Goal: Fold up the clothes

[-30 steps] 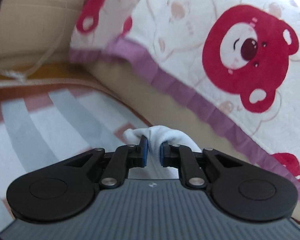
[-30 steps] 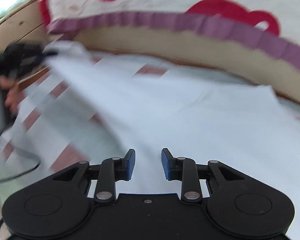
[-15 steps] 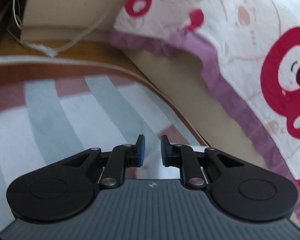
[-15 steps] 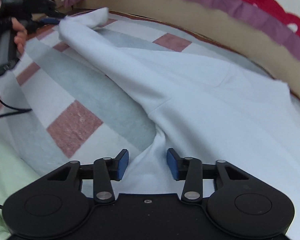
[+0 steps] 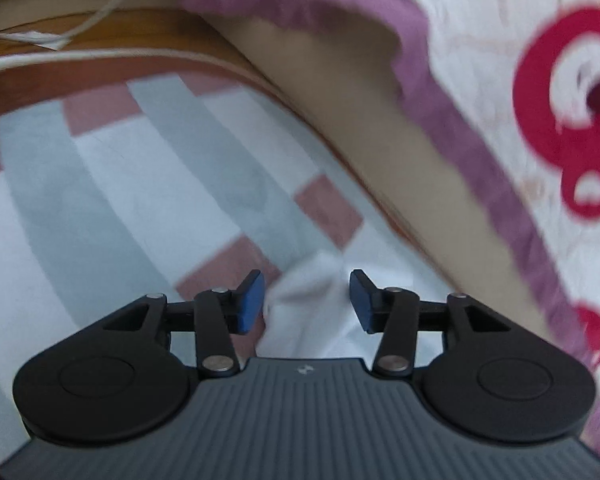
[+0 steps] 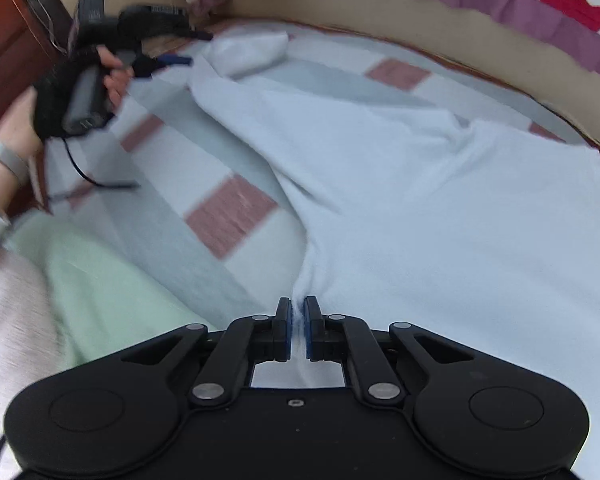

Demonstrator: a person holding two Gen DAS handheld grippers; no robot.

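Right hand-held gripper (image 6: 297,330) pinches white garment (image 6: 440,208); left one (image 5: 306,302) spread.

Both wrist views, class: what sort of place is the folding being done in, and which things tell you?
Probably a bedroom, on a bed. A white garment lies on a checked bedsheet; a bear-print quilt with purple trim is heaped alongside, and a wooden frame edges it.

White garment (image 6: 440,200); grey-white striped sheet (image 5: 112,184) with pink squares; purple-trimmed blanket (image 5: 480,40), red bears.
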